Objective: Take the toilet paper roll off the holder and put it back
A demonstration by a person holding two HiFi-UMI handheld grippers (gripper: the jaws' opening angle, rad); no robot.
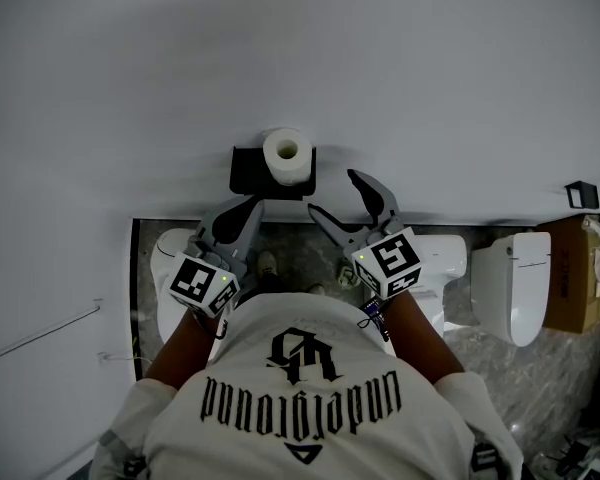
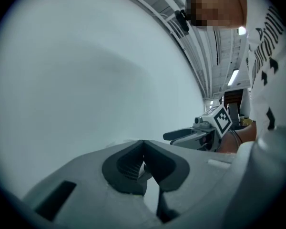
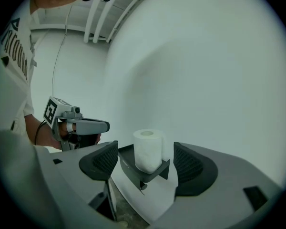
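Note:
A white toilet paper roll (image 1: 286, 156) stands upright on a black holder (image 1: 248, 173) fixed to the white wall. My right gripper (image 1: 335, 194) is open just below and right of the holder. In the right gripper view the roll (image 3: 148, 149) and the holder (image 3: 144, 174) show between the spread jaws, a short way ahead and untouched; my right gripper (image 3: 145, 160) holds nothing. My left gripper (image 1: 257, 204) is shut and empty, its tip just under the holder's left end. The left gripper view shows the left gripper (image 2: 143, 144) with its pads pressed together, facing bare wall.
White toilets stand on the marble floor below: one at left (image 1: 168, 266), one at right (image 1: 518, 283), another behind my right gripper (image 1: 442, 258). A cardboard box (image 1: 578, 270) sits far right. A thin rail (image 1: 40, 334) runs along the wall at left.

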